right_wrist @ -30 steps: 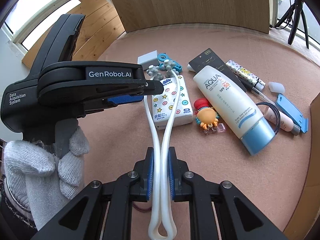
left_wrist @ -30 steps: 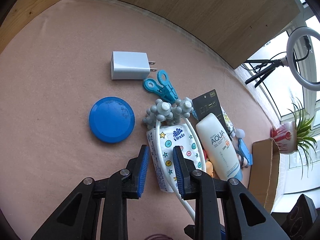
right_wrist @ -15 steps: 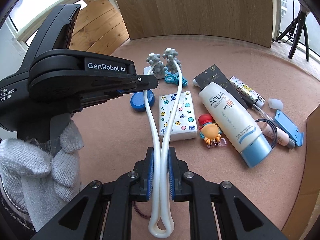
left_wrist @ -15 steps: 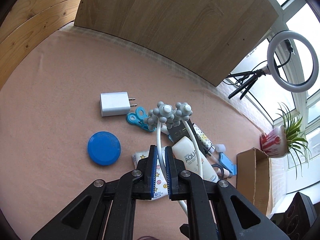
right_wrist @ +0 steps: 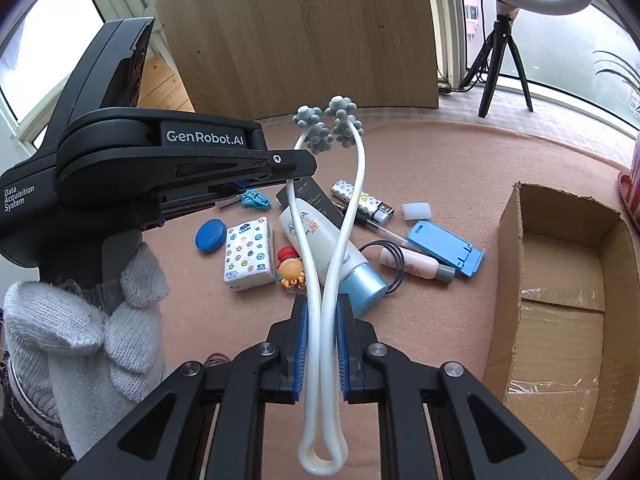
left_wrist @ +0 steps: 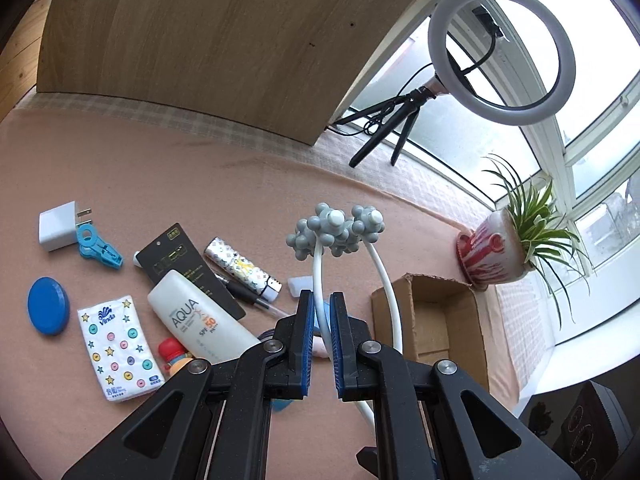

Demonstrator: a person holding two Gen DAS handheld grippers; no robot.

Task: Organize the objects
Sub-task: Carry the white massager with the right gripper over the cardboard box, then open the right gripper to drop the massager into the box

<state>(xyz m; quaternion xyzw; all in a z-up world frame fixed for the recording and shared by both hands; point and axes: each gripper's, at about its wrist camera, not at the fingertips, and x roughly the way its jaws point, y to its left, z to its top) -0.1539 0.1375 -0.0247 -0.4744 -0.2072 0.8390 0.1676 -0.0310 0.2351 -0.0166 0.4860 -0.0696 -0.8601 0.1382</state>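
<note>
A white two-armed massager with grey knobbly heads (left_wrist: 336,232) hangs in the air above the pink mat, held at both ends. My left gripper (left_wrist: 322,304) is shut on one of its white arms, just below the heads. The other arm curves free to the right of the jaws. My right gripper (right_wrist: 322,308) is shut on both arms near the looped end of the massager (right_wrist: 320,128). The left gripper (right_wrist: 308,168) shows there from the side, held by a gloved hand (right_wrist: 80,340). An open cardboard box (right_wrist: 560,312) stands at the right.
On the mat lie a sunscreen tube (left_wrist: 192,320), a tissue pack (left_wrist: 120,352), a blue disc (left_wrist: 48,310), a charger (left_wrist: 56,226), a blue clip (left_wrist: 98,248), a lighter (left_wrist: 240,268) and a blue stand (right_wrist: 444,246). A ring light (left_wrist: 500,52) and a potted plant (left_wrist: 496,252) stand by the window.
The left jaws closed on one arm of the massager. Both grippers then lifted it off the tissue pack and carried it up and right, toward the box.
</note>
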